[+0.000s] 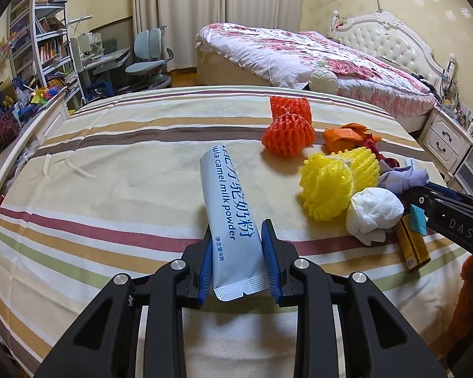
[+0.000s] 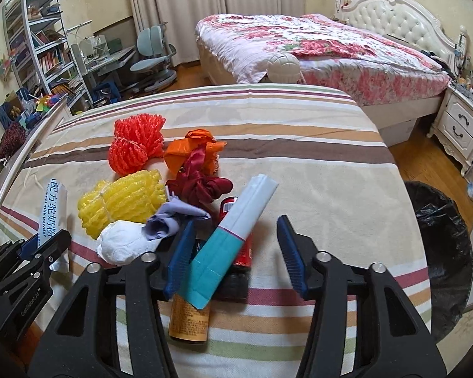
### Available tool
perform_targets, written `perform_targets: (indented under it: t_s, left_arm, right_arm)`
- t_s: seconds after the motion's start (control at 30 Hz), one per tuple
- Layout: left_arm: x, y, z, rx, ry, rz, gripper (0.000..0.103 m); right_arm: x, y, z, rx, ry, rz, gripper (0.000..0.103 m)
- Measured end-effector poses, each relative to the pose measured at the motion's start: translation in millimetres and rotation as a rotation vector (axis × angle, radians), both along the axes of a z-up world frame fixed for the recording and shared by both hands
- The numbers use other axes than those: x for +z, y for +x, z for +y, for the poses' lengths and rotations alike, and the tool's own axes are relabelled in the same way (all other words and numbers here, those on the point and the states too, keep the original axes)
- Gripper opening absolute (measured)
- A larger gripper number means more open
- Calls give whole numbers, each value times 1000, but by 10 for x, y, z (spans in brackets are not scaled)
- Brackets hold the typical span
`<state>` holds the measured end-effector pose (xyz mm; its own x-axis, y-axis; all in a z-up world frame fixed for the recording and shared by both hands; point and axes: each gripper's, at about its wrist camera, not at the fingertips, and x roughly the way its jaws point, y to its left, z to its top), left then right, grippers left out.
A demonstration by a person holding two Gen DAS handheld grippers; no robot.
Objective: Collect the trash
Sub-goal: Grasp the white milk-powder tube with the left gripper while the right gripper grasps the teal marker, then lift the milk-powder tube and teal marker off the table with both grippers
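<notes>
The long pale-blue foil sachet printed "camel milk powder" (image 1: 228, 220) lies on the striped bedspread (image 1: 110, 189), its crimped near end between the blue pads of the left gripper (image 1: 240, 261). The pads sit against both edges of the sachet, pinching it, though how firmly cannot be told. To its right, the rest of the trash sits in a loose heap: a yellow foam fruit net (image 1: 334, 182), an orange foam fruit net (image 1: 288, 127) farther off, a crumpled white tissue ball (image 1: 373, 212) and a wad of lilac cloth (image 1: 400, 178).

The right gripper (image 2: 236, 255) hovers over the near right of that heap with its jaws spread wide. A white-and-teal paper packet (image 2: 233, 236) leans against its left pad, lying over a yellow-labelled bottle (image 2: 189, 318) and a red can (image 2: 241, 252). A bin lined with a black bag (image 2: 438, 252) stands on the floor at the far right, beside the bed.

The slick, thin sachet is held only near its end, so it may swivel or slip out when lifted. If the right jaws close here, they could catch the packet and bottle together, or send the bottle rolling off the near edge.
</notes>
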<state>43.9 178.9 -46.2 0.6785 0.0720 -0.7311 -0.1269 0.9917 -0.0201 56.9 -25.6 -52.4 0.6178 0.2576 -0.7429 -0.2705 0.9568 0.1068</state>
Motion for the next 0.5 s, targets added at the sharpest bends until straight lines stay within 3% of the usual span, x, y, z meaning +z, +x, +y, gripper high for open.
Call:
perform_targets:
  t_s: [0.17,0.5]
  left_arm:
    - [-6,-15,28,4,-11,4,30]
    - [23,-63,27,1,-18,-5,30]
  right_arm:
    - [10,-32,-1,4,10,1,19]
    - [97,-146,-70,-2,38,-27,18]
